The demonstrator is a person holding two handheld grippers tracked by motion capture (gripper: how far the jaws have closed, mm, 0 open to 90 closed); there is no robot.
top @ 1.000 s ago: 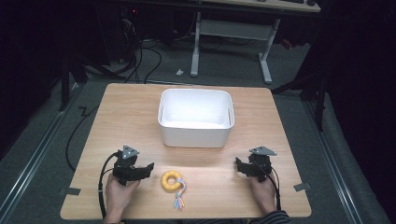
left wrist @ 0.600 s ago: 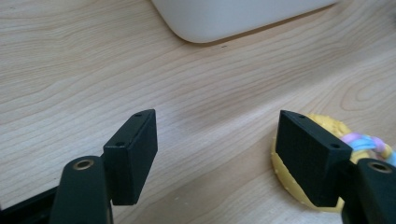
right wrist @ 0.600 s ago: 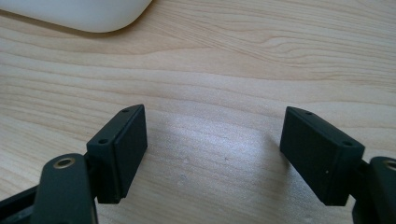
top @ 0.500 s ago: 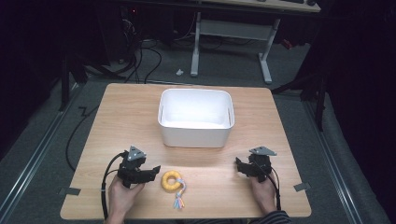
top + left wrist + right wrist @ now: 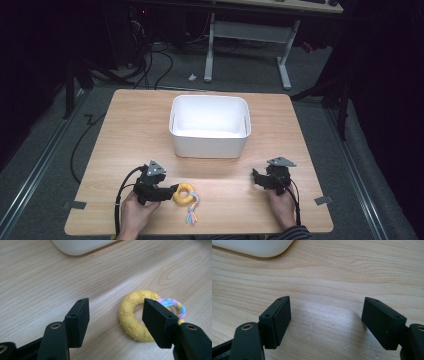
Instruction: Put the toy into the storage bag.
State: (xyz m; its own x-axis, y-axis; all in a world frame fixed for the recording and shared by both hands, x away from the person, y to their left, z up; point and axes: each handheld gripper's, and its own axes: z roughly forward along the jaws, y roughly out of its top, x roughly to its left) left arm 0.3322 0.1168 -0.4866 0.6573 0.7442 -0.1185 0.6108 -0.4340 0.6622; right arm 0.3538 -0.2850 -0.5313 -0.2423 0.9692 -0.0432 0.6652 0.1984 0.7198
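The yellow ring toy (image 5: 136, 320) lies flat on the wooden table (image 5: 125, 125), low and a little left of centre in the high view, with its braided pastel rope tail (image 5: 191, 210) trailing toward the bottom edge. In the left gripper view it sits lower right, and your left gripper (image 5: 116, 320) has one jaw over the ring's far side while the other stands on bare wood to the left. The jaws have just been closing, yet they remain parted: the ring's near wall is between them and neither pad presses on it.

To grip it well, shift slightly so that both pads bracket one wall of the ring, one pad in the hole and one outside, then lower until the tips nearly meet the wood before you squeeze. Keep clear of the rope, which would likely slip. Close gently; the knobbly rubber looks soft.

The white bin (image 5: 210, 125) stands above the toy at the frame's centre, well apart from it. Your right gripper (image 5: 260, 180), at the lower right, rests with its jaws spread wide over bare table, holding nothing; leave it there.
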